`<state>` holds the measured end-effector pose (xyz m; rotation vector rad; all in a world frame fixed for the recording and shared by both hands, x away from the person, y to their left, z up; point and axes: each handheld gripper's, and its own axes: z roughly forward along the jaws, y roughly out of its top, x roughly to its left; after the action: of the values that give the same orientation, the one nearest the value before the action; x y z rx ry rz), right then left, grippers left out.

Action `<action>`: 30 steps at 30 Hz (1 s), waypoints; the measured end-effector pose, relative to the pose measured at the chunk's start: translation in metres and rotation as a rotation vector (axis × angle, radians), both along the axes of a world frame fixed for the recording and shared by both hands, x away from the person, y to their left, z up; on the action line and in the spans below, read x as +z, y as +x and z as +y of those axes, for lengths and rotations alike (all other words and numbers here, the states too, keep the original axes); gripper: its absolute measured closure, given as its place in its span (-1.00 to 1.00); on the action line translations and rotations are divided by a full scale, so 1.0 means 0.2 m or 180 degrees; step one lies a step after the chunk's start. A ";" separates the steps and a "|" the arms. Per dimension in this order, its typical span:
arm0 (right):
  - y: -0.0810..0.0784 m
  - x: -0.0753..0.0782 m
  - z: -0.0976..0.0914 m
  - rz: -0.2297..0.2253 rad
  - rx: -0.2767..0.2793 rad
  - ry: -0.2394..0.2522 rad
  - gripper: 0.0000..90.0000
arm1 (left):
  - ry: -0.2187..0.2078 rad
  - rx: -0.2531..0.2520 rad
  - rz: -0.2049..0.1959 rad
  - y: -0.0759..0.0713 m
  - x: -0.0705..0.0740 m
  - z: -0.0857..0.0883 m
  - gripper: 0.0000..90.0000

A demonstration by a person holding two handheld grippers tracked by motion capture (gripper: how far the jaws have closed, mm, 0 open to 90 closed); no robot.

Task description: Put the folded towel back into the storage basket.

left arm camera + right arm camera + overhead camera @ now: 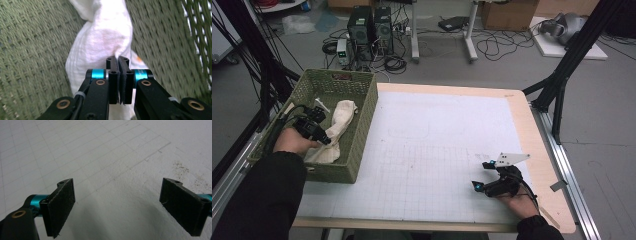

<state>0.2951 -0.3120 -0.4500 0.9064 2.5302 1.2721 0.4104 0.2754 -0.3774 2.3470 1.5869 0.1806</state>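
Left fingers (pixel 113 75) shut beside towel (pixel 100 42), basket (pixel 362 125) walls close

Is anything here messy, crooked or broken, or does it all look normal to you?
Nothing looks broken or spilled. The white towel lies crumpled in the green basket, with the left gripper shut right against it. The right gripper rests open over the mat, which has a few small brown specks.

High view overlooks the table (pixel 447 140); gripper views sit close, sharing basket (pixel 362 107) and mat (pixel 105 150)
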 end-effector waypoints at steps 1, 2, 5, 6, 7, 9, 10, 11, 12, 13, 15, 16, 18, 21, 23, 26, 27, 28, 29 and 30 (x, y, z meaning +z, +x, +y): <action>0.00 0.00 0.00 -0.0006 0.0002 -0.0005 -0.73 | -0.0007 0.0030 -0.0027 0.01 -0.01 -0.01 0.95; 0.00 0.00 0.00 0.0001 0.0000 0.0000 -0.73 | 0.0007 0.0058 -0.0053 0.02 -0.01 -0.01 0.95; 0.00 0.00 0.00 -0.0005 0.0008 0.0001 -0.73 | -0.0174 0.0214 -0.0195 0.04 -0.02 0.00 0.95; 0.00 0.00 0.00 -0.0022 0.0019 0.0005 -0.73 | -0.0204 0.0245 -0.0226 0.04 -0.02 0.00 0.95; 0.00 0.00 0.00 -0.0021 0.0023 0.0003 -0.73 | -0.0229 0.0286 -0.0250 0.05 -0.04 0.00 0.95; 0.00 0.00 0.00 -0.0023 0.0027 -0.0007 -0.73 | -0.0192 0.0284 -0.0153 0.06 -0.07 -0.01 0.94; 0.00 0.00 0.00 -0.0024 0.0035 -0.0012 -0.73 | -0.0197 0.0277 -0.0094 0.06 -0.09 -0.01 0.94; 0.00 0.00 0.00 -0.0015 0.0036 -0.0009 -0.73 | -0.0216 0.0254 -0.0019 0.06 -0.10 -0.01 0.92; 0.00 0.00 0.00 -0.0015 0.0040 -0.0004 -0.73 | -0.0215 0.0244 -0.0029 0.06 -0.10 -0.01 0.90; 0.00 0.00 0.00 -0.0017 0.0041 -0.0003 -0.73 | -0.0205 0.0244 -0.0059 0.06 -0.08 -0.01 0.87; 0.00 0.00 0.00 -0.0015 0.0039 0.0002 -0.73 | -0.0135 0.0195 -0.0048 0.05 -0.06 -0.01 0.76; 0.00 0.00 0.00 -0.0025 0.0048 0.0002 -0.73 | -0.0105 0.0180 -0.0065 0.05 -0.05 -0.01 0.68; 0.00 0.00 0.00 -0.0025 0.0050 0.0003 -0.73 | -0.0051 0.0104 -0.0051 0.03 -0.02 -0.01 0.57; 0.00 0.00 0.01 -0.0016 0.0050 -0.0012 -0.73 | -0.0148 0.0024 -0.0089 0.01 0.02 0.00 0.45; 0.00 0.00 0.01 -0.0020 0.0057 -0.0016 -0.73 | -0.0121 0.0021 -0.0087 -0.01 0.03 0.00 0.39; 0.00 0.00 0.01 -0.0013 0.0050 -0.0014 -0.73 | -0.0010 -0.0051 0.0040 -0.03 0.04 0.02 0.31; 0.00 0.00 0.01 -0.0009 0.0051 -0.0017 -0.73 | -0.0041 -0.0065 0.0088 -0.03 0.04 0.02 0.29; 0.00 0.00 0.01 -0.0006 0.0046 -0.0016 -0.73 | -0.0080 -0.0111 0.0177 -0.04 0.04 0.02 0.26; 0.00 0.00 0.01 -0.0004 0.0046 -0.0020 -0.73 | -0.0095 -0.0166 0.0224 -0.04 0.04 0.02 0.25; 0.00 0.00 0.01 -0.0006 0.0044 -0.0022 -0.73 | -0.0086 -0.0191 0.0235 -0.04 0.03 0.01 0.23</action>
<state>0.2958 -0.3104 -0.4500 0.8873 2.5423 1.2669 0.4029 0.2777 -0.3706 2.4029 1.5396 0.0596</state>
